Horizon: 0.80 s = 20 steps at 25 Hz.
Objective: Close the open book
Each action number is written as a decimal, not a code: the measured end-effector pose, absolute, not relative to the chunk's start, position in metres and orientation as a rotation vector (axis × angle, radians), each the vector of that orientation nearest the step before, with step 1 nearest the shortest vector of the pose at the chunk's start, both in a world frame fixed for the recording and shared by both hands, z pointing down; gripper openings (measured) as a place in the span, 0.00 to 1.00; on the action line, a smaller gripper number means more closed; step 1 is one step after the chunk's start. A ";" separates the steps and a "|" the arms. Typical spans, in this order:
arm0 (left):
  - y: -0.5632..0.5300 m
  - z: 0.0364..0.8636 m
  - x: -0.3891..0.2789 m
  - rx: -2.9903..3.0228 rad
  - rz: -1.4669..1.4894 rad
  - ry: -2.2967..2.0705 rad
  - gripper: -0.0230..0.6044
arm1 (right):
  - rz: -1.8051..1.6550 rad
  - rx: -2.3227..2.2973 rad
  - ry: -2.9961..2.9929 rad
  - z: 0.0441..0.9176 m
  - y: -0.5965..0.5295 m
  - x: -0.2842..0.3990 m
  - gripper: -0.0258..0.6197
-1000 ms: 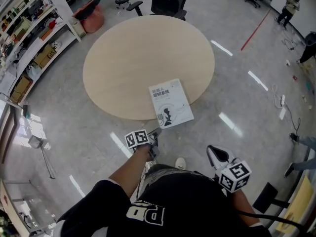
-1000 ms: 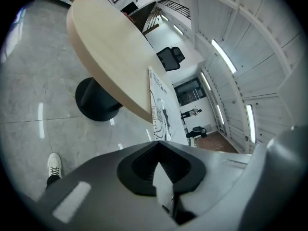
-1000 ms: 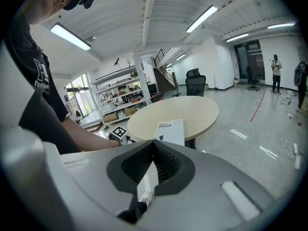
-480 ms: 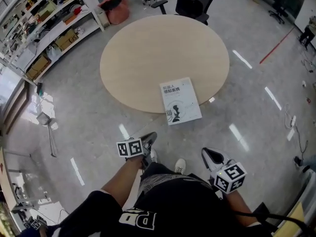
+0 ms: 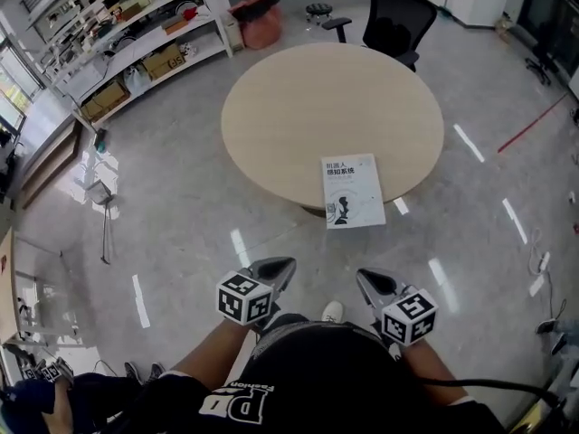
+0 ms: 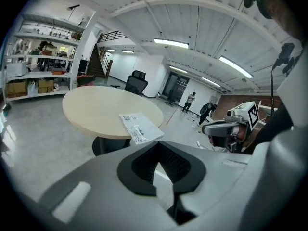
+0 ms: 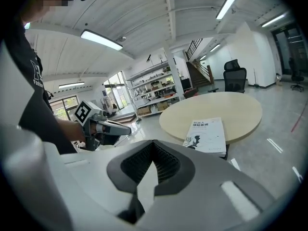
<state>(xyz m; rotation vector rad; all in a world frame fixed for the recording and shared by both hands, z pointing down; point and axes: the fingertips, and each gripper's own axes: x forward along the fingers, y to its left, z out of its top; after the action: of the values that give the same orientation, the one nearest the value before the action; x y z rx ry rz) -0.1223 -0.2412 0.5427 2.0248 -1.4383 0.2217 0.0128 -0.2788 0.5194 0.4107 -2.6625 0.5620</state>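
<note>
Head view:
- Round, pale wooden table (image 5: 308,107) on a grey polished floor.
- White paperback book with a black figure on its cover (image 5: 352,191) lies closed and cover up at the tabletop's 5 o'clock edge. Its near end hangs past the rim.
- Both hands are low and close to the torso, bare forearms reaching forward side by side.
- Left gripper (image 5: 285,265) sits at 7 o'clock from the book, right gripper (image 5: 365,278) at 6 o'clock. Both are well apart from it, noses aimed toward the table and tipped slightly down, marker cubes at the rear.

Left gripper view:
- Jaws together, nothing between them.
- Book (image 6: 139,126) ahead, right gripper (image 6: 219,127) at 3 o'clock.

Right gripper view:
- Jaws together, empty.
- Book (image 7: 207,134) ahead, left gripper (image 7: 120,128) at 9 o'clock.
</note>
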 end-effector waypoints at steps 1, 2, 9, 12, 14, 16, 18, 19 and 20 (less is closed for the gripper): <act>-0.240 0.538 -0.117 2.027 0.197 -1.431 0.05 | 0.568 0.427 -2.663 0.519 -0.277 0.013 0.05; -0.240 0.533 -0.111 2.026 0.155 -1.417 0.05 | 0.577 0.445 -2.662 0.516 -0.273 0.013 0.05; -0.212 0.521 -0.055 2.151 0.111 -1.287 0.05 | 0.608 0.552 -2.589 0.511 -0.231 0.036 0.05; -0.208 0.527 -0.037 2.230 0.187 -1.236 0.05 | 0.590 0.594 -2.552 0.515 -0.217 0.057 0.05; -0.211 0.525 -0.030 2.256 0.172 -1.220 0.05 | 0.592 0.611 -2.549 0.518 -0.213 0.069 0.05; -0.220 0.523 -0.026 2.259 0.158 -1.231 0.05 | 0.626 0.615 -2.555 0.520 -0.218 0.076 0.05; -0.225 0.521 -0.022 2.248 0.167 -1.267 0.05 | 0.620 0.584 -2.570 0.520 -0.227 0.079 0.05; -0.225 0.520 -0.021 2.243 0.176 -1.293 0.05 | 0.593 0.555 -2.583 0.519 -0.234 0.079 0.05; -0.226 0.521 -0.021 2.235 0.187 -1.322 0.05 | 0.563 0.524 -2.600 0.517 -0.242 0.078 0.05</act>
<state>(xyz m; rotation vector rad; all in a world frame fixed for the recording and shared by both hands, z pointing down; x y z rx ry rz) -0.0207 -0.2262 0.5206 2.2348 -1.3223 0.1870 0.0779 -0.2416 0.5167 0.5238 -2.5996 0.5629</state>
